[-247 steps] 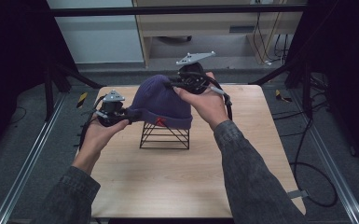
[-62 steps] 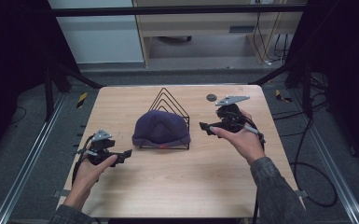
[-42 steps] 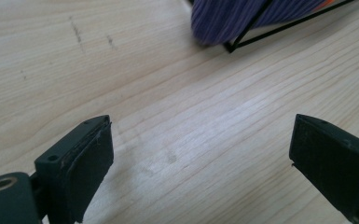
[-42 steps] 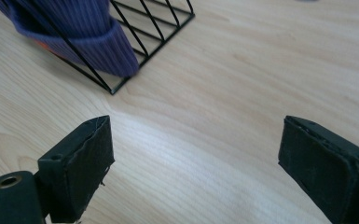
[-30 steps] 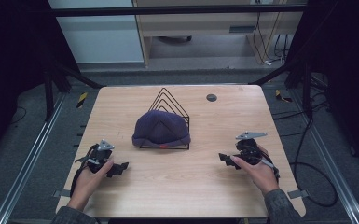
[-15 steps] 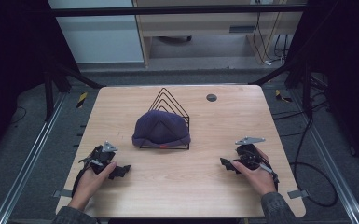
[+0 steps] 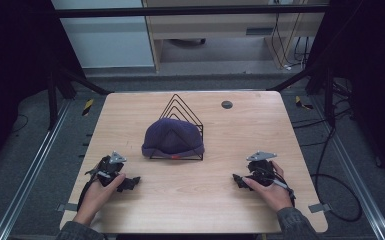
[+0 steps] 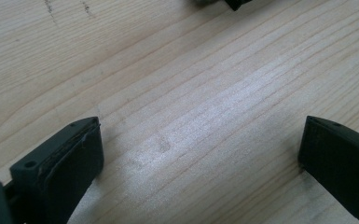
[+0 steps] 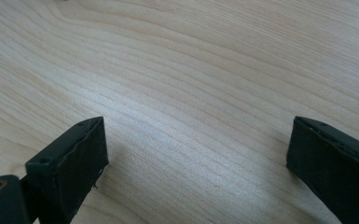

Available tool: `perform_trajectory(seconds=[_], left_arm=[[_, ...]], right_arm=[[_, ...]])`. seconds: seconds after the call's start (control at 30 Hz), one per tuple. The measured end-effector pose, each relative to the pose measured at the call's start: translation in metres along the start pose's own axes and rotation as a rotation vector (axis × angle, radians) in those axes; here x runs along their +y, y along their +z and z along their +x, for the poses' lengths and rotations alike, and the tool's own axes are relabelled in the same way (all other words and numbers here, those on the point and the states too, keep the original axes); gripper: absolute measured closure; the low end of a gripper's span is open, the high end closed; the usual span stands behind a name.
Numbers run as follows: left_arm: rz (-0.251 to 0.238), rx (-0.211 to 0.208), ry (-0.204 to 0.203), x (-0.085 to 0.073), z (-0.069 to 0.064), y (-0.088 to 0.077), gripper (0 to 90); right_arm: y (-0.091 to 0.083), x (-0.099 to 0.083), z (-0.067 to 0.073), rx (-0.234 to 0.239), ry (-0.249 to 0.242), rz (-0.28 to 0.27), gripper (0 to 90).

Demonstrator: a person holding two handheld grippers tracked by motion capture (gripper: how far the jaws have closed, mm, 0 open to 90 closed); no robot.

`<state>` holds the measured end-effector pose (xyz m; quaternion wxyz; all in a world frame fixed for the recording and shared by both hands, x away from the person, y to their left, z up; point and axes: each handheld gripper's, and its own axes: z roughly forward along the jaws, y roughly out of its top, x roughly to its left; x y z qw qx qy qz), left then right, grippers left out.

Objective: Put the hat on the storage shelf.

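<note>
Resting both tongs on the counter point(image 7: 200, 200), I see the cap point(image 7: 173, 139) draped over the wire rack point(image 7: 180, 107) at centre. My left tongs point(image 7: 128, 183) sit near-left of the cap, right tongs point(image 7: 239, 181) near-right, about equally far, both spread apart and empty. The rack's base is hidden beneath the cap.

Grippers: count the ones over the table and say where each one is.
2. The left gripper is near the table's front left; the right gripper is near its front right. Both are open and empty.
</note>
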<state>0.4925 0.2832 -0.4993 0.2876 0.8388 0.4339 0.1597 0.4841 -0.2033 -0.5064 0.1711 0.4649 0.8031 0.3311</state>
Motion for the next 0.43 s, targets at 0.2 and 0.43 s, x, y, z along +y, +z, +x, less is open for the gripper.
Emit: perform_trajectory(seconds=[0.2, 0.43], left_arm=[[-0.003, 0.0, 0.001, -0.0001, 0.0, 0.0002, 0.0], [-0.004, -0.003, 0.004, 0.0001, 0.0004, 0.0004, 0.0]], right_arm=[[0.0019, -0.0066, 0.0042, -0.023, -0.025, -0.046, 2.7], [0.0018, -0.007, 0.0044, -0.024, -0.023, -0.05, 2.6]])
